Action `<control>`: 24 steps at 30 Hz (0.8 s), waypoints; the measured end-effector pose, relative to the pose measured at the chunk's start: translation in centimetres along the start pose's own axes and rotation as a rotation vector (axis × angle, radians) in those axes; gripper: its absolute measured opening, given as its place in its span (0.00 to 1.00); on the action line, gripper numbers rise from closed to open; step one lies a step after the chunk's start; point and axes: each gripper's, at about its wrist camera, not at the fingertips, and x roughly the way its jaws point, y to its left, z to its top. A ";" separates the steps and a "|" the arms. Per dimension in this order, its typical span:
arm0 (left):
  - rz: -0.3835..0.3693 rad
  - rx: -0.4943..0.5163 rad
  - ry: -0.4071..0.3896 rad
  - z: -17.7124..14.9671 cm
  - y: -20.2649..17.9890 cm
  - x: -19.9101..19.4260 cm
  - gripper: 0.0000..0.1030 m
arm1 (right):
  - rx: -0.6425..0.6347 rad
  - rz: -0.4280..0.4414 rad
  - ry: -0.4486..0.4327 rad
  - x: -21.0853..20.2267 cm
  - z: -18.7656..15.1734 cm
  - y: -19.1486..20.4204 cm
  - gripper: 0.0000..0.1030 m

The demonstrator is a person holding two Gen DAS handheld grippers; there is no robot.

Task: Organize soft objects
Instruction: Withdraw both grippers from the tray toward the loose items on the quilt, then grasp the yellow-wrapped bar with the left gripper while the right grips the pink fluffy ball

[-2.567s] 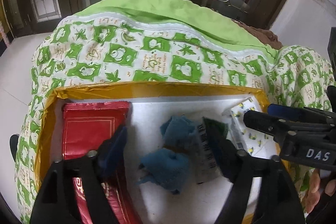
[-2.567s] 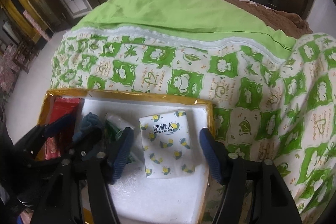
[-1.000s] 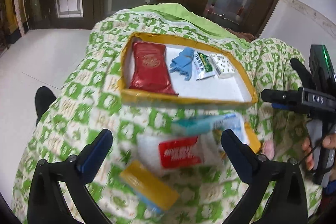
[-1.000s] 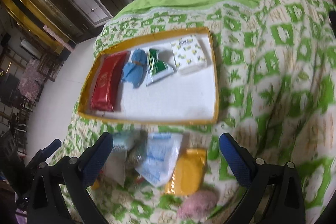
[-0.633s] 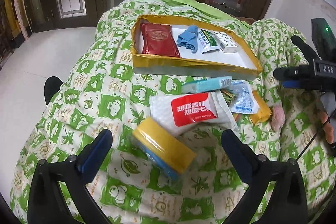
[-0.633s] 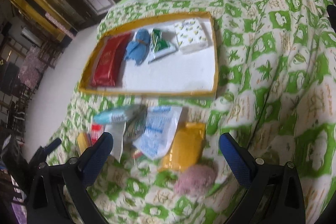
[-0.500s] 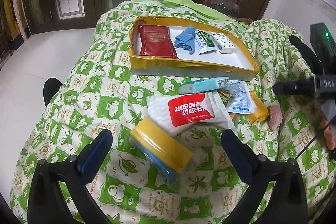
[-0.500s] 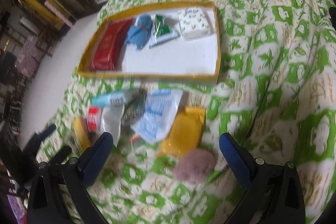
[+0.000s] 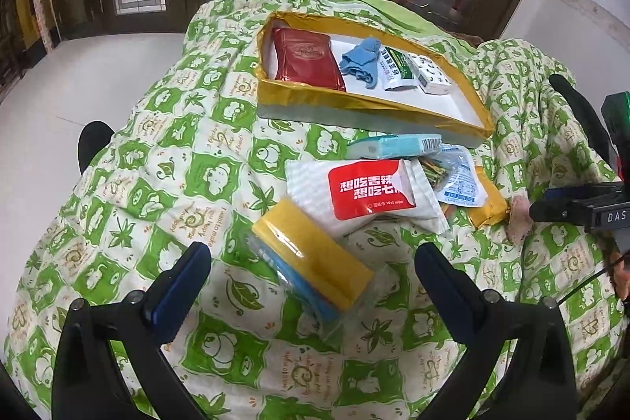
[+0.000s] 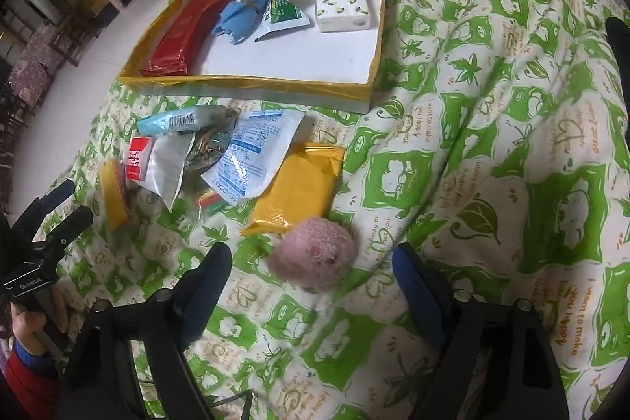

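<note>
Green quilt [image 9: 165, 184] fills the view, falling away at left to bare floor. The gold-rimmed tray [image 10: 252, 83] sits up top — four items along its far side, near half bare. Below its edge, loose packets [image 10: 252, 156] overlap. Right gripper [image 10: 311, 286] is closing around the pink puff [image 10: 315, 256], pads not touching; left gripper [image 9: 311, 276] wide open over the yellow sponge [image 9: 311, 258].

Tray [image 10: 252, 81]: lay on the quilt [image 10: 492, 144], behind the loose pile.
In tray, left to right: foil packet [image 10: 185, 30], rolled cloth [image 10: 240, 10], sachet [image 10: 283, 12], tissue pack [image 10: 342, 6].
Desiccant pouch [image 10: 256, 148]: overlapped the flat packet [image 10: 299, 180].
Fuzzy ball [image 10: 315, 254]: just before the flat packet.
</note>
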 end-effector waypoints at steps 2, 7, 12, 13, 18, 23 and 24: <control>0.002 -0.013 0.015 -0.1 0.1 0.4 1.00 | -0.010 -0.013 0.000 0.1 0.0 0.2 0.84; 0.011 -0.057 0.052 0.2 0.3 1.8 1.00 | -0.046 -0.054 0.013 0.9 0.2 1.2 0.84; 0.040 -0.061 0.083 0.5 -0.2 3.5 1.00 | -0.064 -0.073 0.029 1.5 0.3 1.6 0.73; 0.045 -0.059 0.092 0.5 -0.3 3.9 1.00 | -0.066 -0.079 0.033 1.6 0.2 1.6 0.71; 0.055 -0.087 0.126 0.5 0.1 5.4 0.96 | -0.088 -0.123 0.045 2.6 0.2 1.9 0.59; 0.056 -0.096 0.126 0.5 0.5 5.5 0.73 | -0.112 -0.150 0.061 3.7 0.0 2.3 0.41; 0.052 -0.096 0.128 0.5 0.6 5.6 0.69 | -0.114 -0.147 0.056 3.7 0.0 2.3 0.38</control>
